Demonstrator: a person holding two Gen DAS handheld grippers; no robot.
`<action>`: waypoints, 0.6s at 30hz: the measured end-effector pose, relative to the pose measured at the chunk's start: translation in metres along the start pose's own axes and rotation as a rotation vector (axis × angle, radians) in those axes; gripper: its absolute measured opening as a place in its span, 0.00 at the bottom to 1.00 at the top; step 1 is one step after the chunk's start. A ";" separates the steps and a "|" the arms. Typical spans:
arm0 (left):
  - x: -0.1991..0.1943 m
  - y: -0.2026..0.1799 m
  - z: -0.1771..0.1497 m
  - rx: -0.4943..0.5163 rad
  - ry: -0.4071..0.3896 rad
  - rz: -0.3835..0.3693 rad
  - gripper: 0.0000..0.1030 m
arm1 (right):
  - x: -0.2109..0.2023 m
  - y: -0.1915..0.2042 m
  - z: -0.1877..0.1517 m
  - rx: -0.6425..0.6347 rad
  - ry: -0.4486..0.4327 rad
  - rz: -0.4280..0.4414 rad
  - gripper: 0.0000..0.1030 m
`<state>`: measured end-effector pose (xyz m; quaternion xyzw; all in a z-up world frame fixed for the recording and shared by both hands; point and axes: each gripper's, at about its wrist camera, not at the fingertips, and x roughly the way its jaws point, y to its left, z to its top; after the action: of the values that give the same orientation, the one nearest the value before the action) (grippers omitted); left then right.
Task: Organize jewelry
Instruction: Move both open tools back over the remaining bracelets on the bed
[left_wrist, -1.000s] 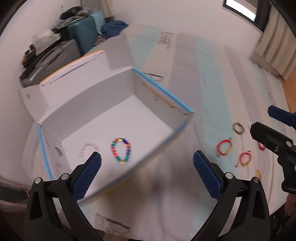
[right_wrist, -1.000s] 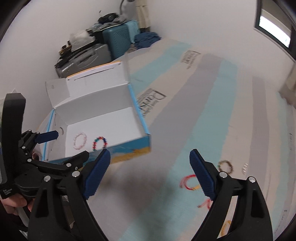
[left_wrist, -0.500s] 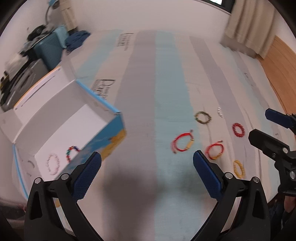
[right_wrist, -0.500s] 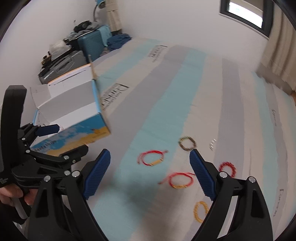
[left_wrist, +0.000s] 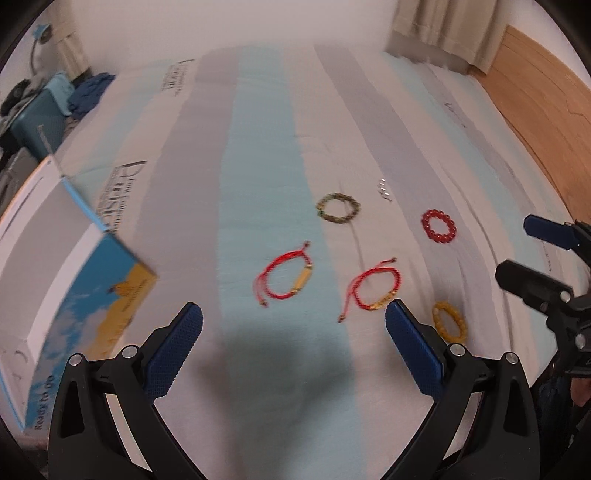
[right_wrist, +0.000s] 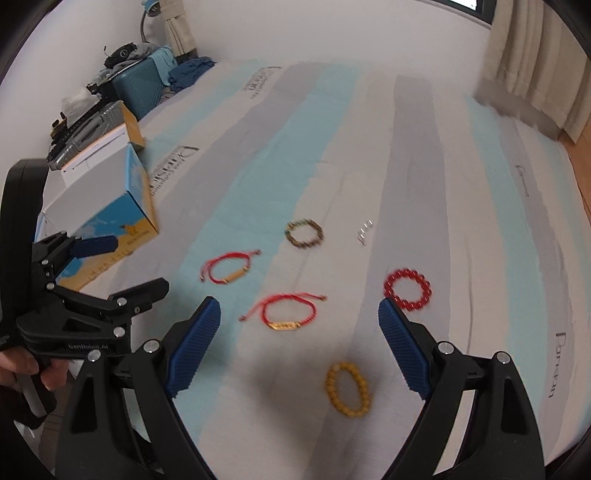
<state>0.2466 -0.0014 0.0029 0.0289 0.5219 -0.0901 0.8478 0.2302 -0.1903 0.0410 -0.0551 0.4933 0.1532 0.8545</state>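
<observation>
While both grippers (left_wrist: 293, 332) (right_wrist: 299, 341) gape empty, five bracelets (right_wrist: 347, 387), perhaps more, lie mid-bed (left_wrist: 258, 110), outside the box (right_wrist: 110, 206).

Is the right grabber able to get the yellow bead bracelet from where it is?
Probably yes. The right gripper is open, and the yellow bead bracelet lies alone on the bedspread just below its fingertips, nothing covering it.

Both wrist views look down and forward along their own spread blue-padded fingers, from fairly close above the striped grey, pale blue and white bedspread (left_wrist: 266, 155). Both share the red cord bracelet with a gold tube (left_wrist: 284, 278) (right_wrist: 227, 271) ahead of the fingers. Each view catches the other's fingers at its edge.
</observation>
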 end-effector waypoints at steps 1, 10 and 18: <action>0.005 -0.004 0.001 0.009 0.001 -0.009 0.94 | 0.004 -0.006 -0.005 0.002 0.007 -0.001 0.81; 0.044 -0.038 -0.003 0.140 0.011 -0.091 0.93 | 0.033 -0.036 -0.048 -0.007 0.050 0.012 0.81; 0.074 -0.057 -0.008 0.243 0.013 -0.148 0.93 | 0.065 -0.049 -0.086 -0.045 0.105 0.027 0.81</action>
<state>0.2616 -0.0649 -0.0643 0.0932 0.5132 -0.2148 0.8257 0.2050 -0.2447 -0.0609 -0.0756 0.5346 0.1729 0.8238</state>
